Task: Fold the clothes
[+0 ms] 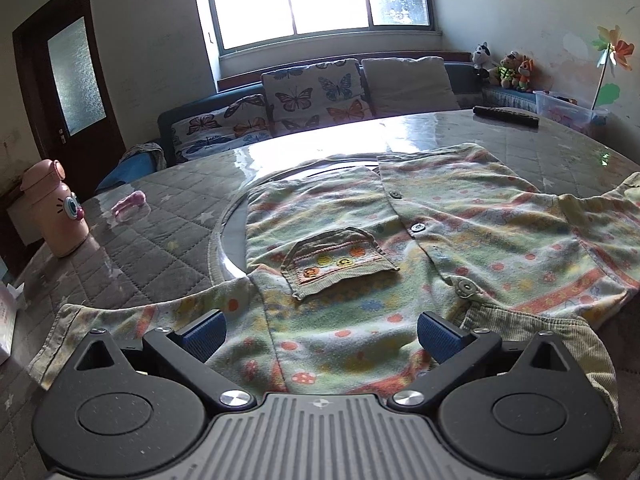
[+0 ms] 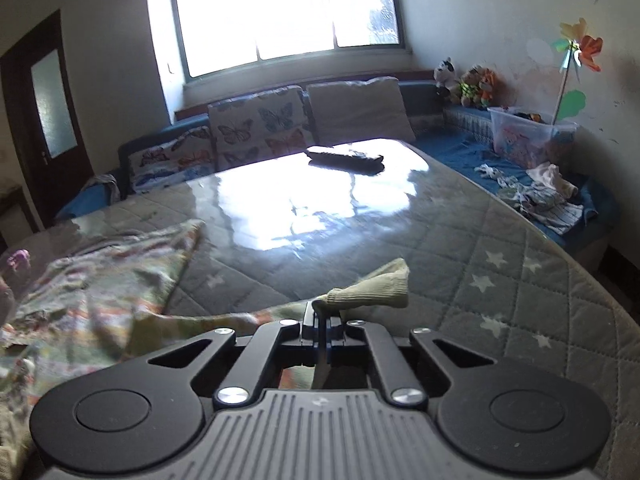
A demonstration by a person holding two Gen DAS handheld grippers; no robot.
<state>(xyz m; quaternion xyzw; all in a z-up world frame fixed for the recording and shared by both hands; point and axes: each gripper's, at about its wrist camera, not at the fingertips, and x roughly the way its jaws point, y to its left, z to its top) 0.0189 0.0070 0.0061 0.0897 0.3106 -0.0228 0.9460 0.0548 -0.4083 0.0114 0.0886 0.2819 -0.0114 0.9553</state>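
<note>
A child's patterned cardigan [image 1: 440, 232] with snaps, a front pocket [image 1: 340, 260] and ribbed olive trim lies spread on the table, front up. My left gripper [image 1: 320, 334] is open and hovers over its near part, blue fingertips [image 1: 204, 336] apart above the cloth. My right gripper [image 2: 322, 326] is shut on the ribbed olive cuff [image 2: 372, 290] of one sleeve, held just above the table. The cardigan's body [image 2: 92, 280] trails off to the left in the right wrist view.
The round table [image 2: 500, 264] has a grey quilted star cover under glossy plastic. A pink bottle [image 1: 54, 208] and a small pink item [image 1: 128, 204] stand at the left. A dark remote [image 2: 344, 157] lies at the far side. Sofa, cushions, loose clothes [image 2: 536, 192] and a toy bin [image 2: 524, 136] lie beyond.
</note>
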